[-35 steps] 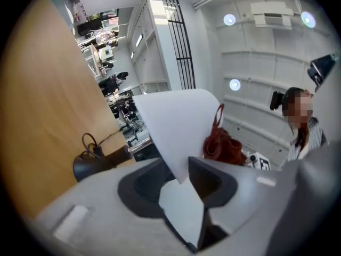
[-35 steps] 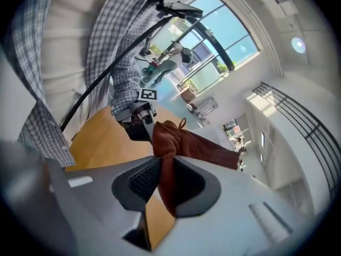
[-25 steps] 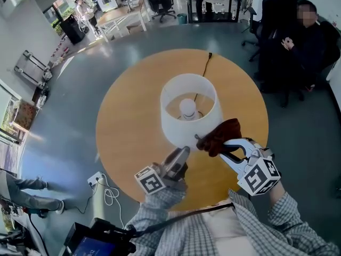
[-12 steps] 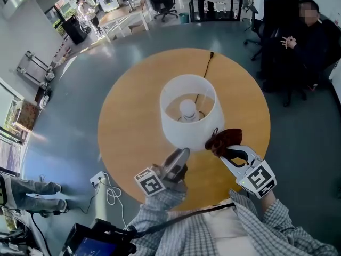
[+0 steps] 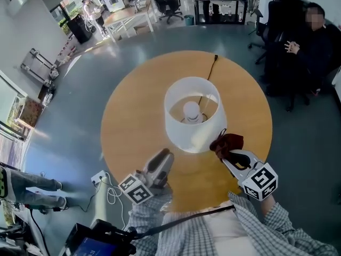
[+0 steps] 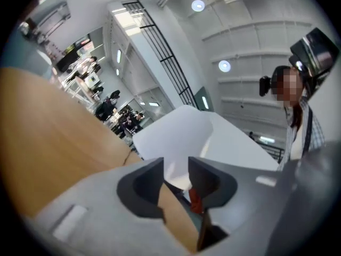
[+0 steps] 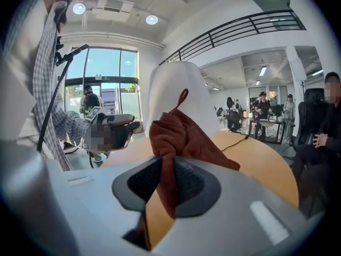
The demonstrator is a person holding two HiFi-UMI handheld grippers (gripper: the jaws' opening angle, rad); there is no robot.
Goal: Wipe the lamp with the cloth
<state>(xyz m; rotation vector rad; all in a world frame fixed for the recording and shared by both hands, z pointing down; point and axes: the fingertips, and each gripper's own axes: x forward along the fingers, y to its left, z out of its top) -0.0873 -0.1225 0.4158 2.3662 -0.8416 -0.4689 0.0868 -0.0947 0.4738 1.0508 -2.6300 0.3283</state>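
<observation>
A lamp with a white shade (image 5: 184,129) and a bare bulb (image 5: 192,109) stands mid-way on the round wooden table (image 5: 133,119). My right gripper (image 5: 224,152) is shut on a dark red cloth (image 5: 228,142), which rests against the shade's near right side. In the right gripper view the cloth (image 7: 178,137) bunches up out of the right gripper (image 7: 168,170) in front of the shade (image 7: 173,84). My left gripper (image 5: 165,156) hovers at the shade's near left, apart from it. Its jaws are closing slightly with nothing between them; the left gripper (image 6: 176,167) faces the shade (image 6: 181,129).
The lamp's dark cord (image 5: 211,68) runs over the table's far edge. A person sits on a chair (image 5: 298,49) at the far right. A power strip with white cable (image 5: 101,181) lies on the floor left of me. Desks and chairs stand at the back.
My left gripper has drawn back to the left, away from the shade. My right gripper rolled and slid the cloth down the shade's near right side.
</observation>
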